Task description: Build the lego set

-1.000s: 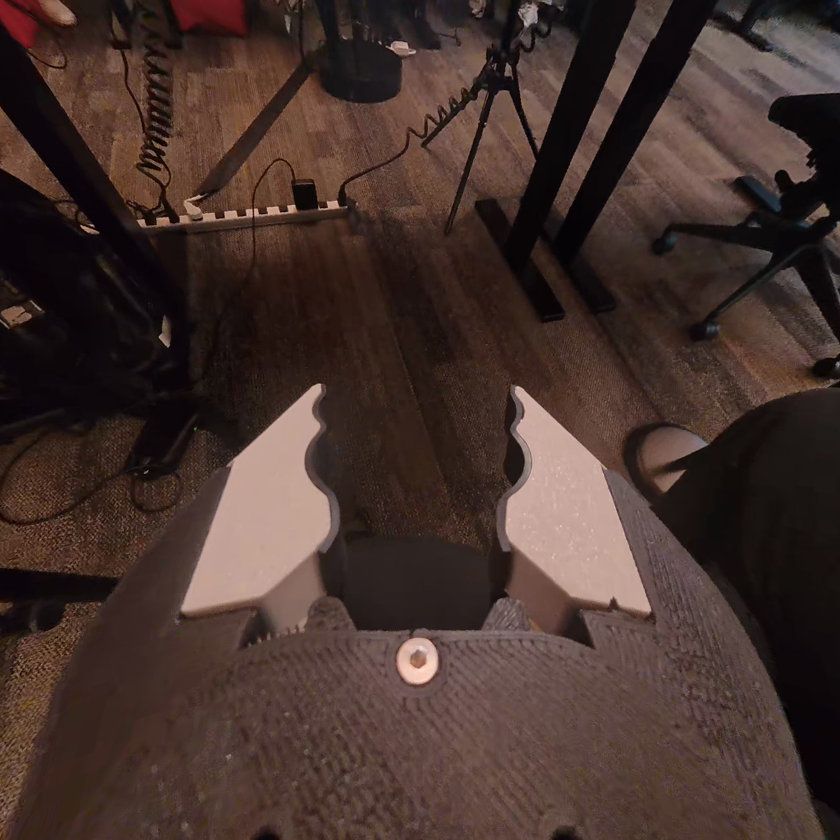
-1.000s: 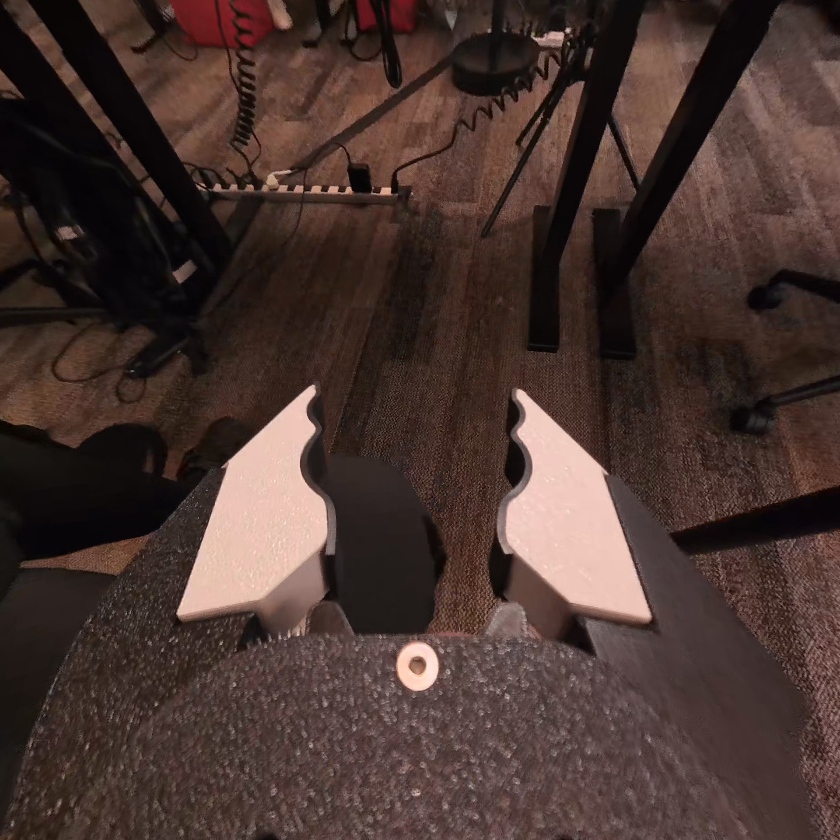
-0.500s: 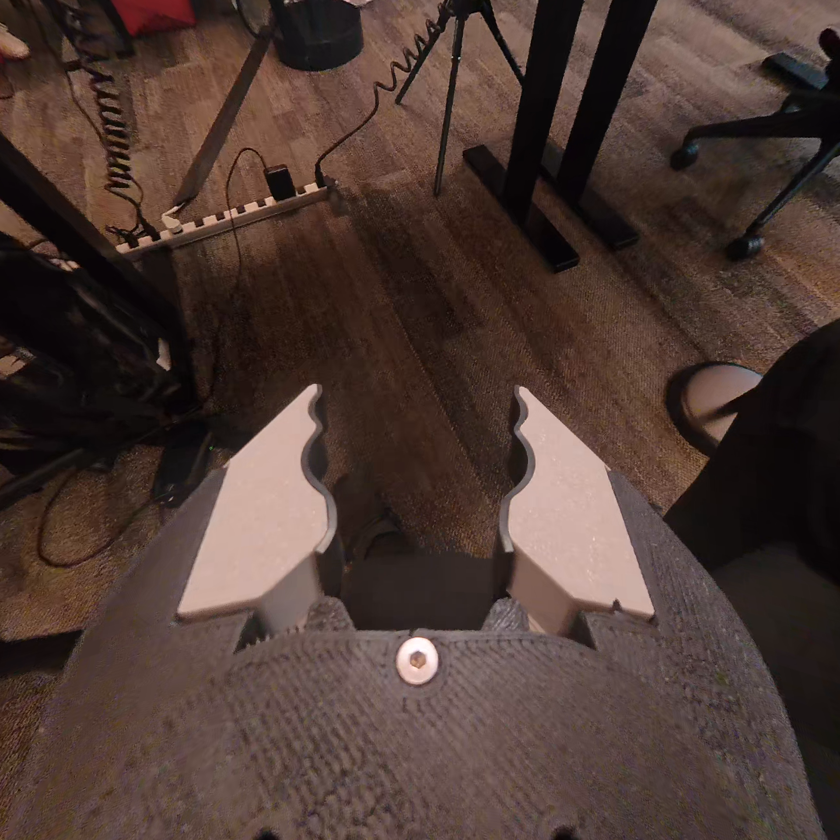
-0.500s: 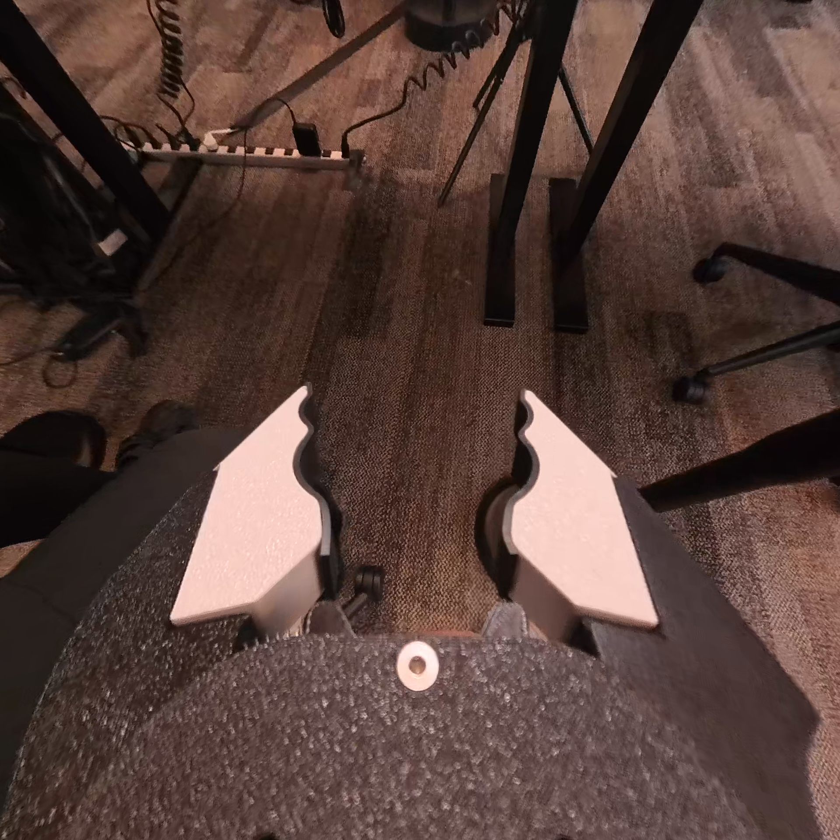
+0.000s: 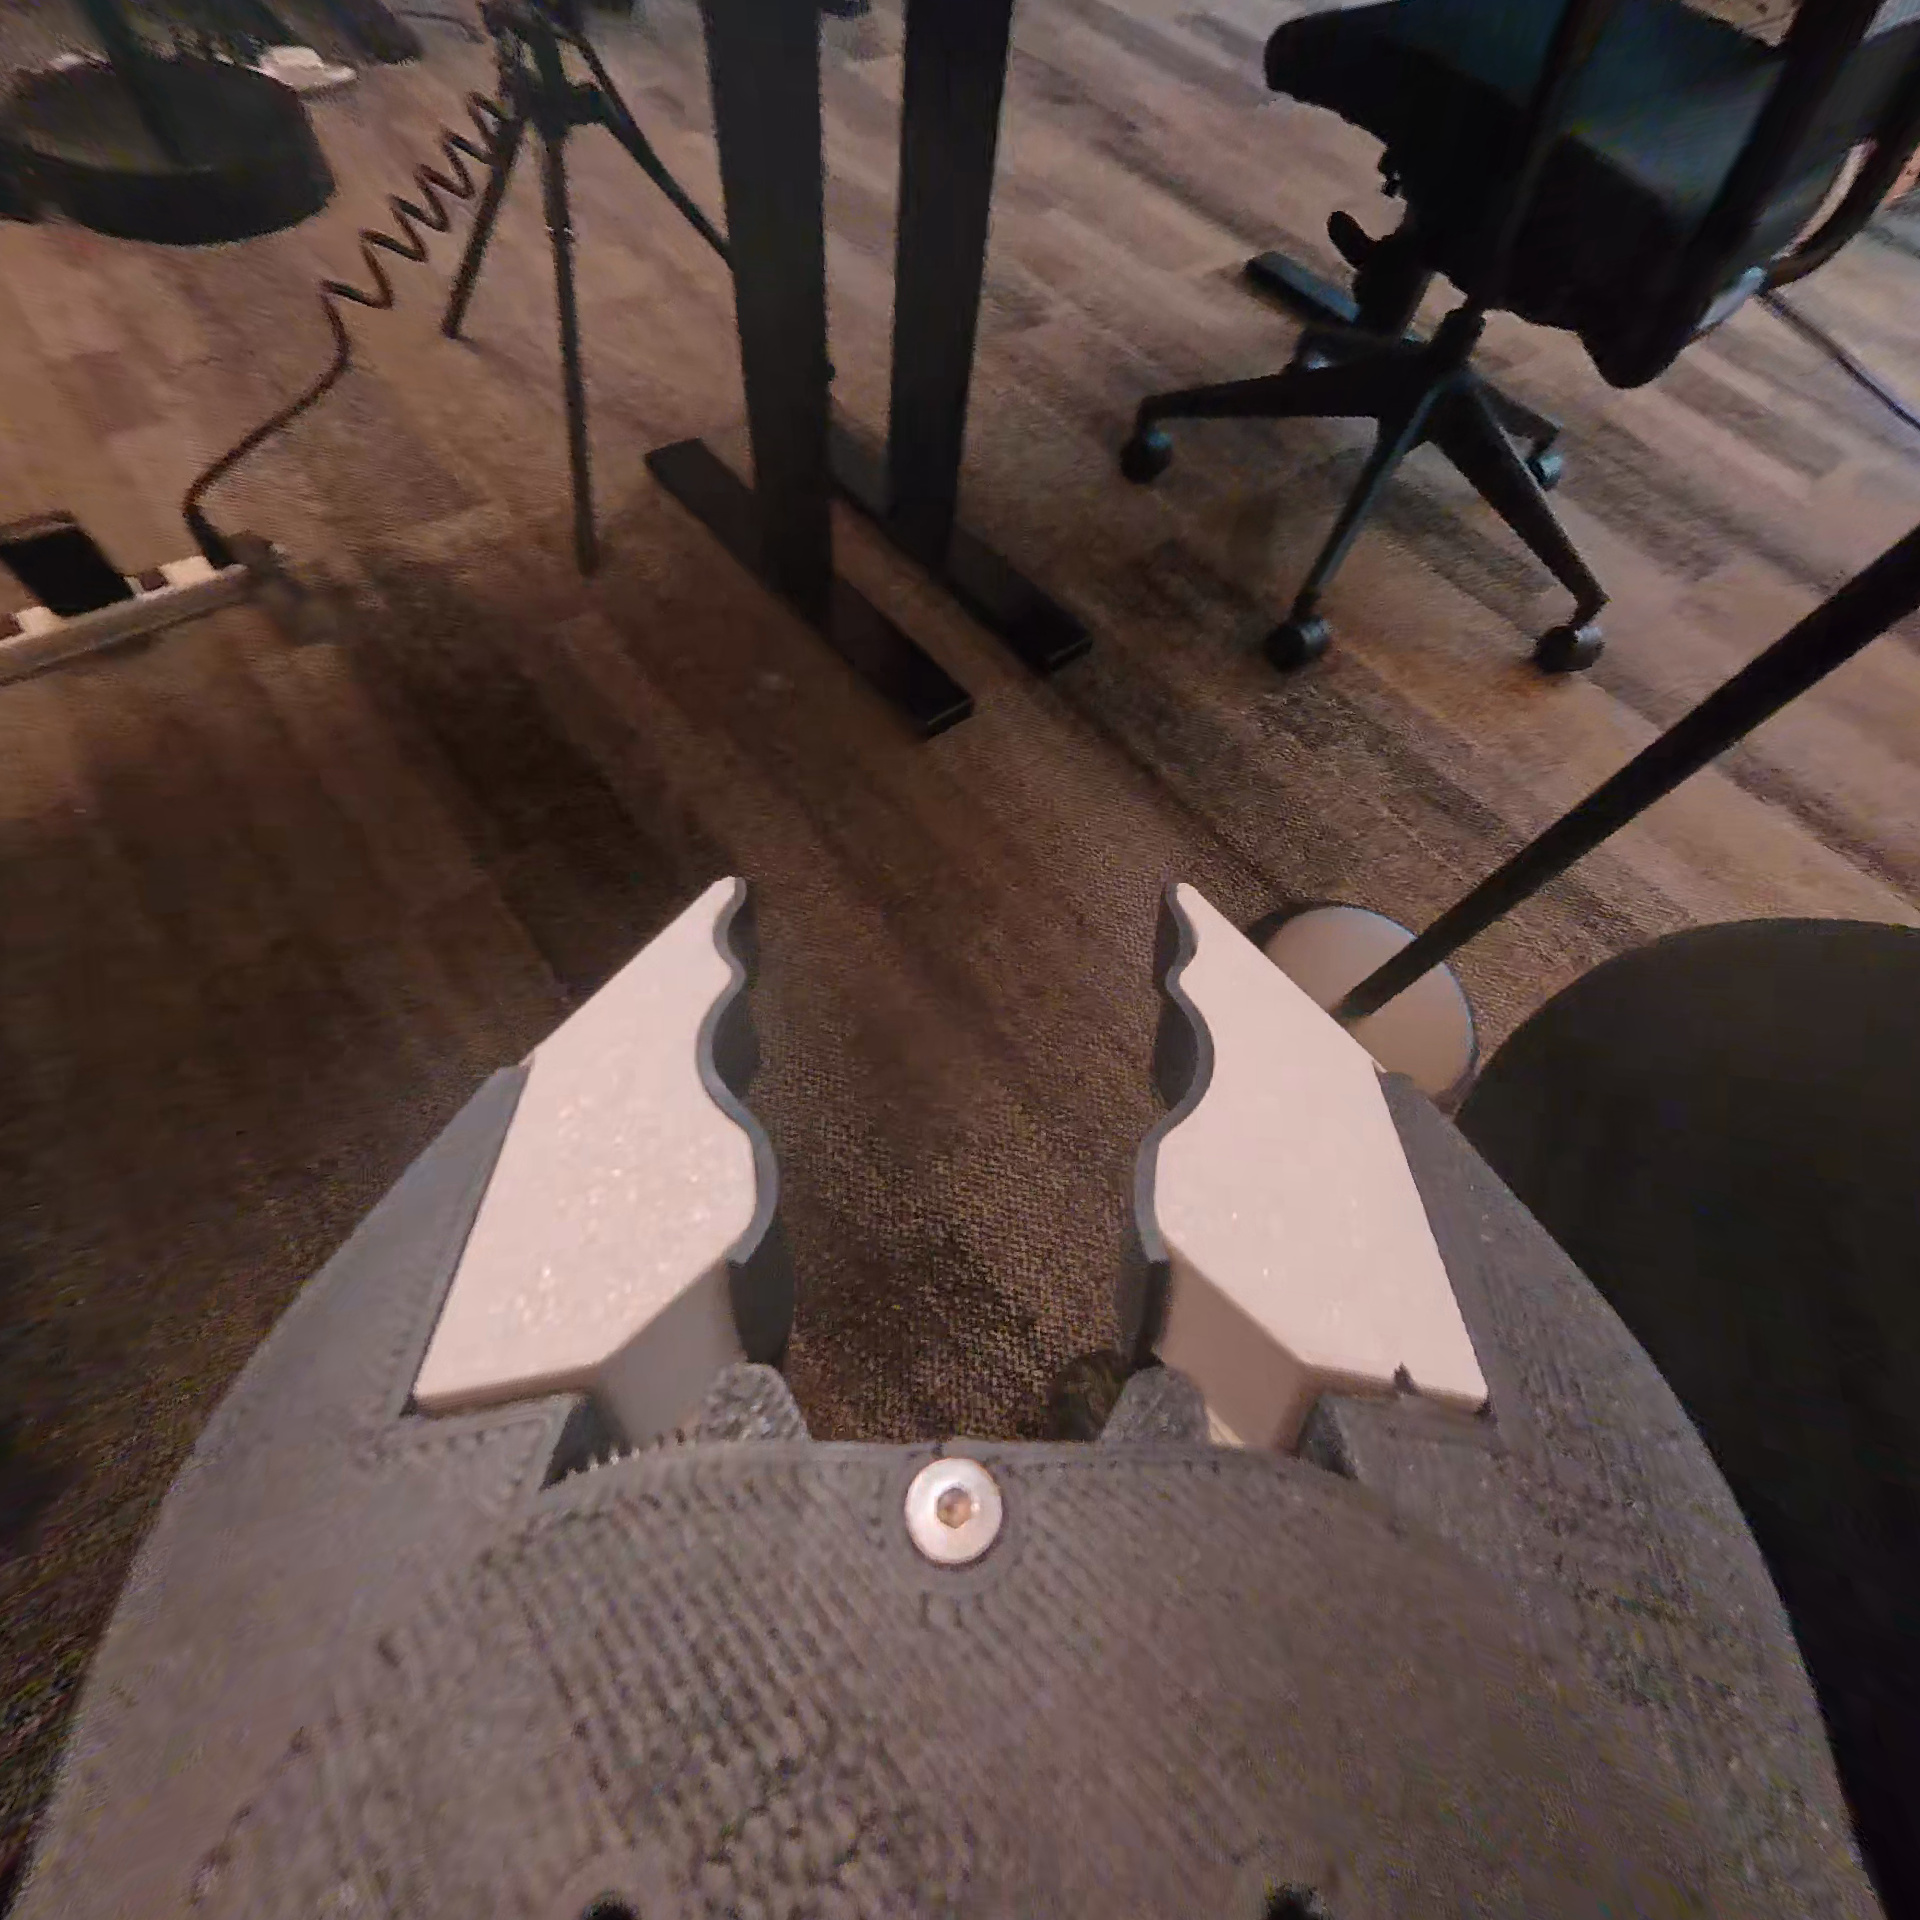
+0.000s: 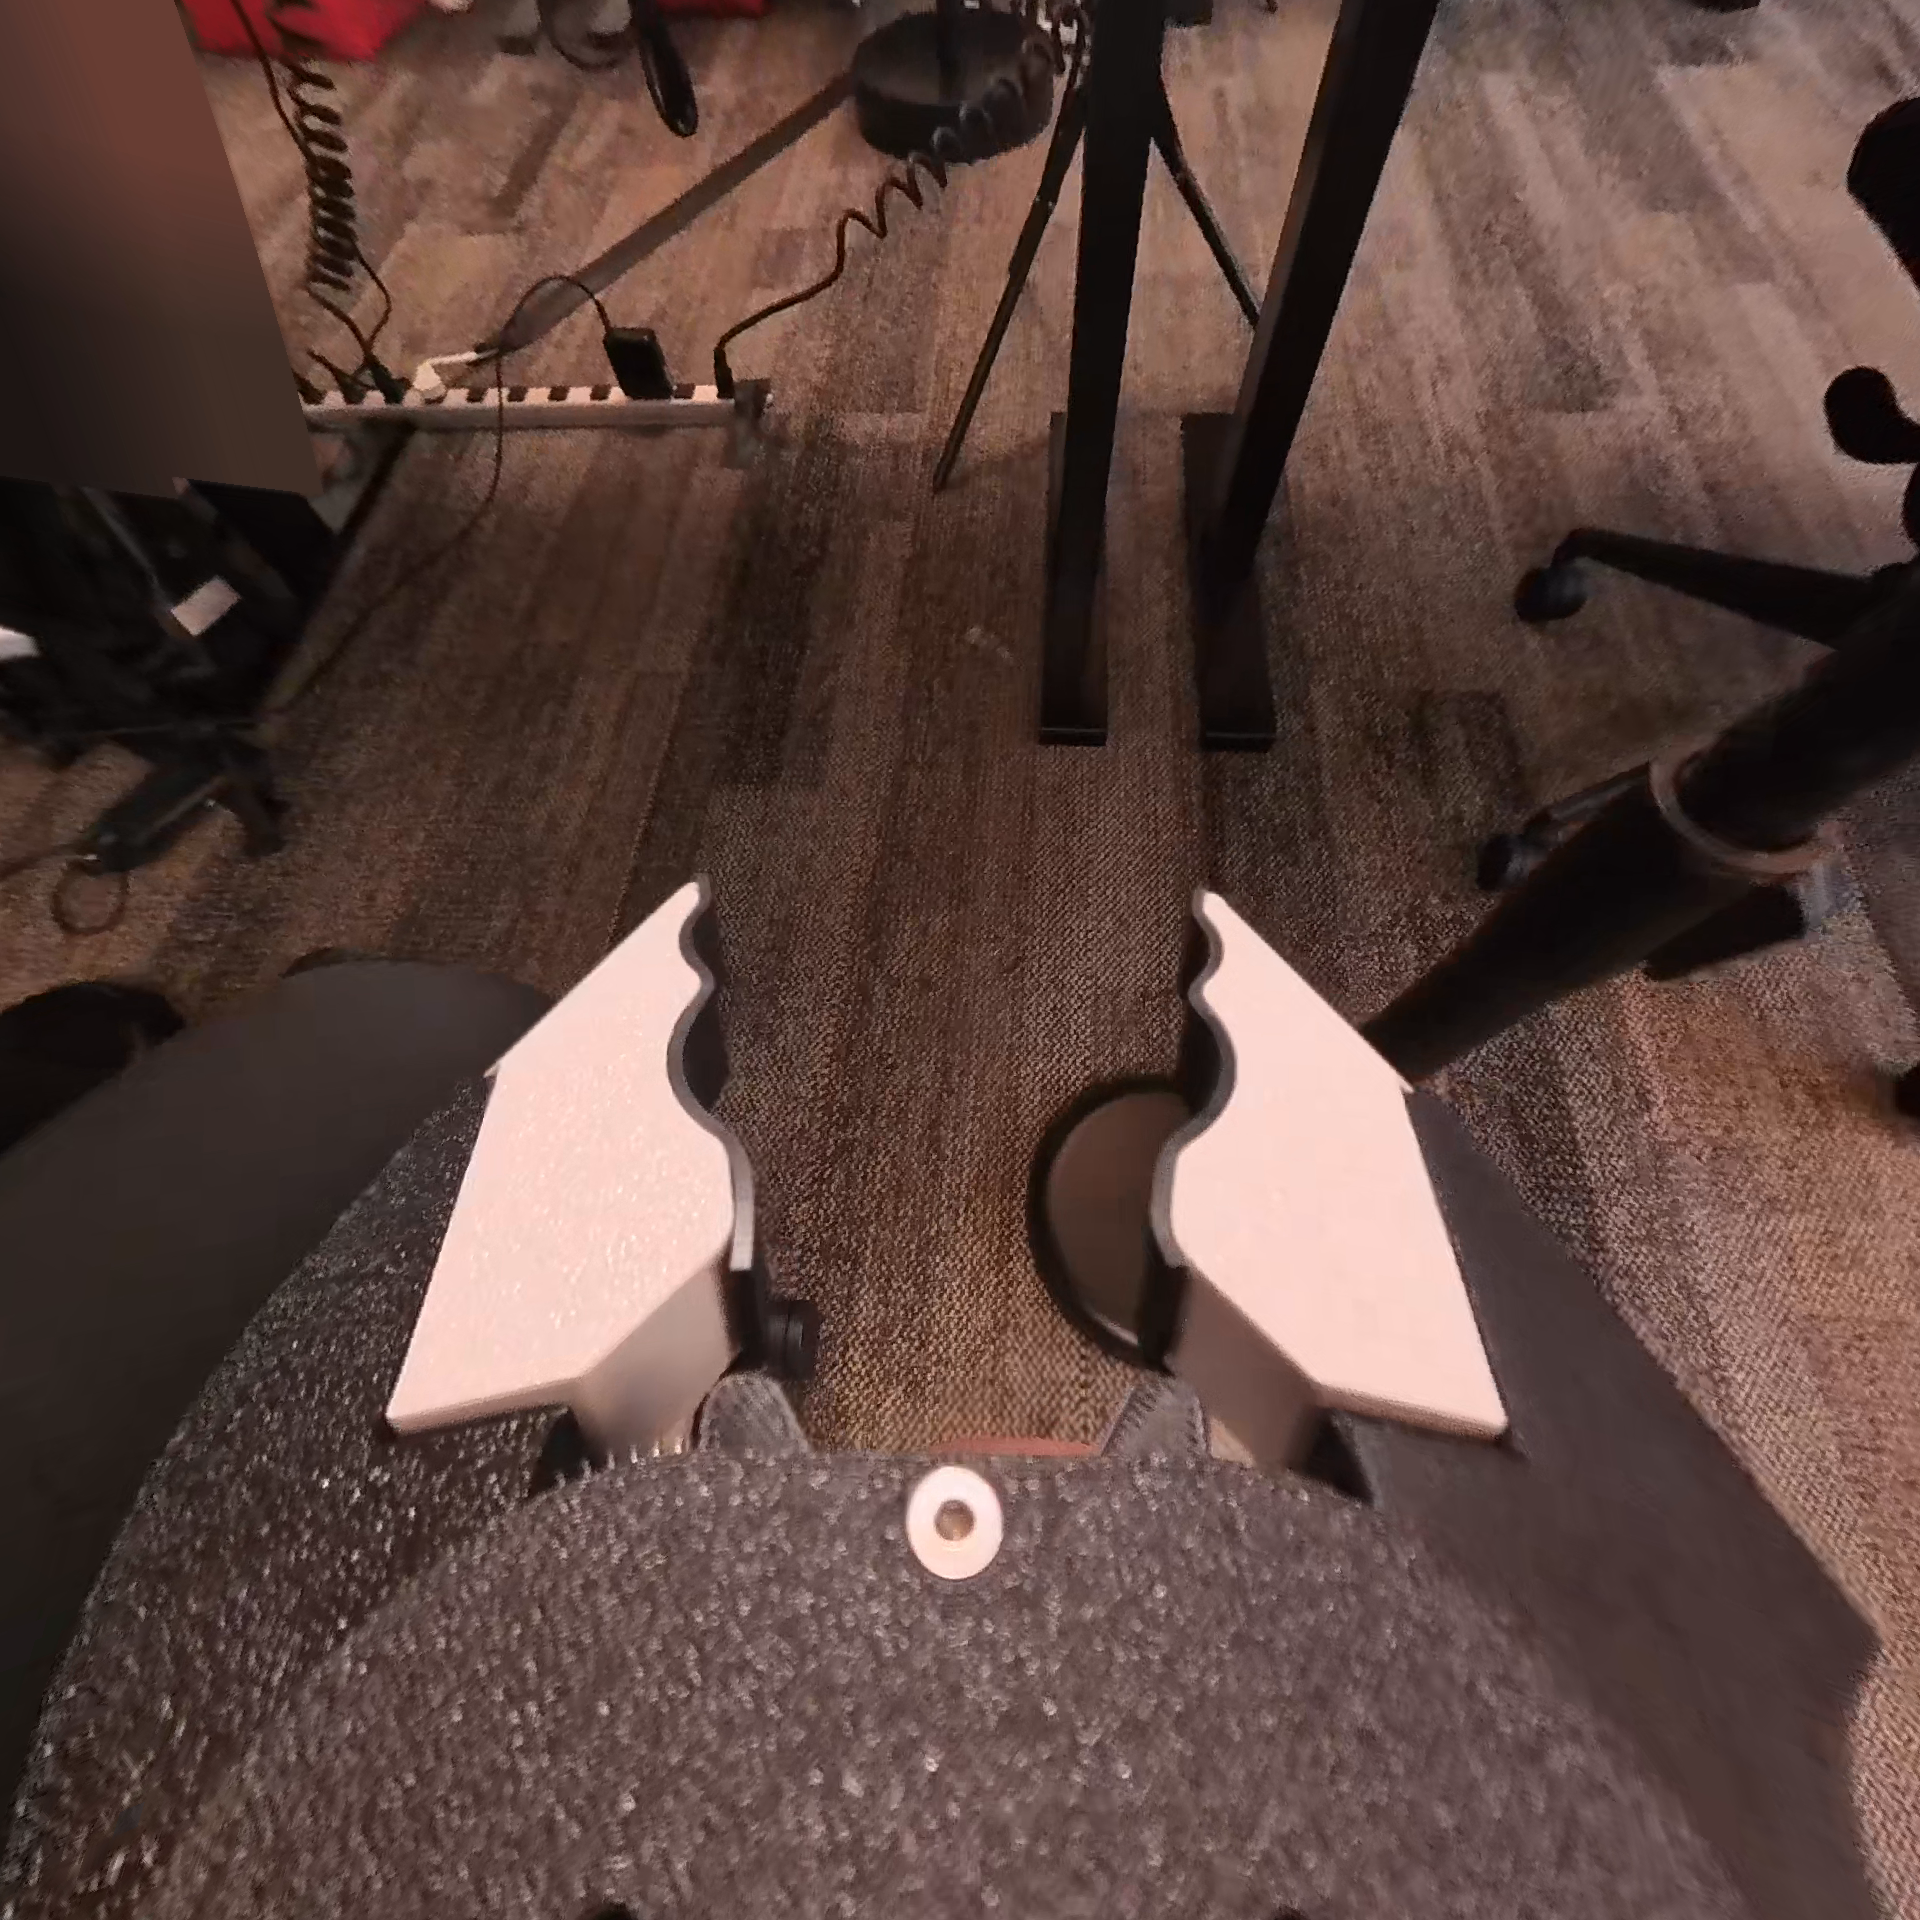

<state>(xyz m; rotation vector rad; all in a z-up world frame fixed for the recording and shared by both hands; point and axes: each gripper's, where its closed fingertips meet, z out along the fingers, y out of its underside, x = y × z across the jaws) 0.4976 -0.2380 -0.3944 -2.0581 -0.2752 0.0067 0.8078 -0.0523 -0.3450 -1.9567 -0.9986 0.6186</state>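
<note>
Left wrist view: left gripper (image 5: 956, 914) spread wide, empty, over carpet (image 5: 935, 1039); two desk legs (image 5: 779, 312), one chair (image 5: 1455, 364), one tripod (image 5: 551, 208). No lego visible. Right wrist view: right gripper (image 6: 951, 909) spread wide, empty; one power strip (image 6: 540, 400), two desk legs (image 6: 1101, 364); no lego either.

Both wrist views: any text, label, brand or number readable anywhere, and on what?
None readable.
Left gripper and right gripper: open, no markings visible.
Power strip: no legible print.
White tag on the dark gear at left: too small to read.
No lego in view.
</note>
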